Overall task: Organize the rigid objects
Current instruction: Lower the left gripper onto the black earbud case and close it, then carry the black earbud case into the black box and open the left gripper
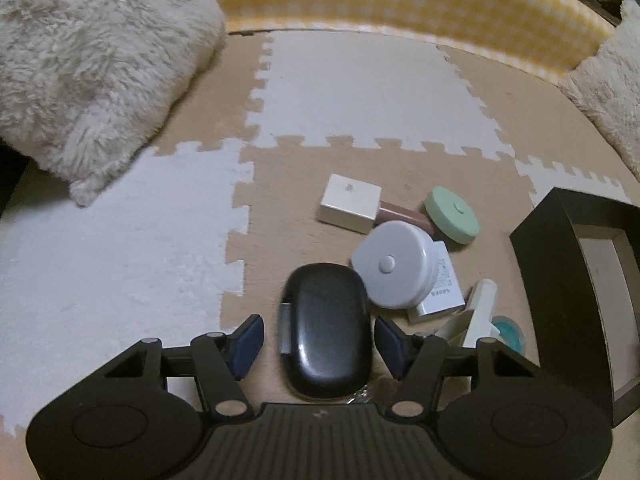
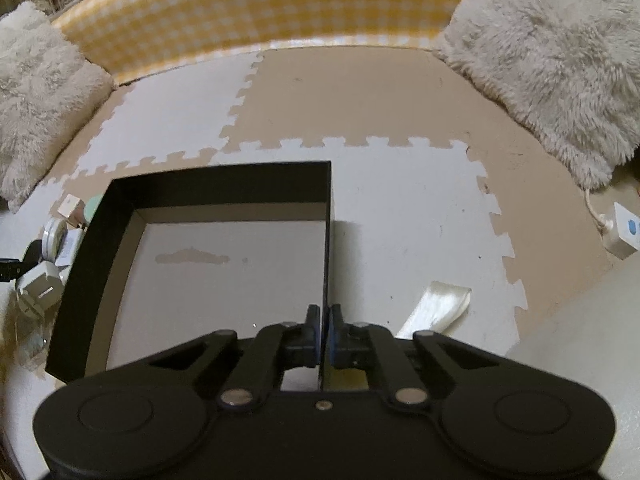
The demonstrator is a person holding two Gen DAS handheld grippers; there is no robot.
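In the left wrist view my left gripper [image 1: 320, 340] is open, its blue pads on either side of a black oval case [image 1: 326, 330] lying on the mat, not touching it. Beyond lie a white round container [image 1: 394, 264], a green round container [image 1: 452, 214], a white box [image 1: 350, 202], a flat white box [image 1: 440, 284] and a white stick-shaped item [image 1: 482, 312]. A black open box [image 1: 560, 280] stands at right. In the right wrist view my right gripper [image 2: 325, 320] is shut on the right wall of the black box [image 2: 220, 184], whose floor is bare.
Beige and white foam puzzle mats [image 1: 352, 88] cover the floor. Fluffy cushions [image 1: 88, 64] [image 2: 560, 56] and a yellow checked bolster [image 2: 256, 8] ring the area. A strip of white ribbon [image 2: 436, 304] and a white power strip [image 2: 624, 232] lie right of the box.
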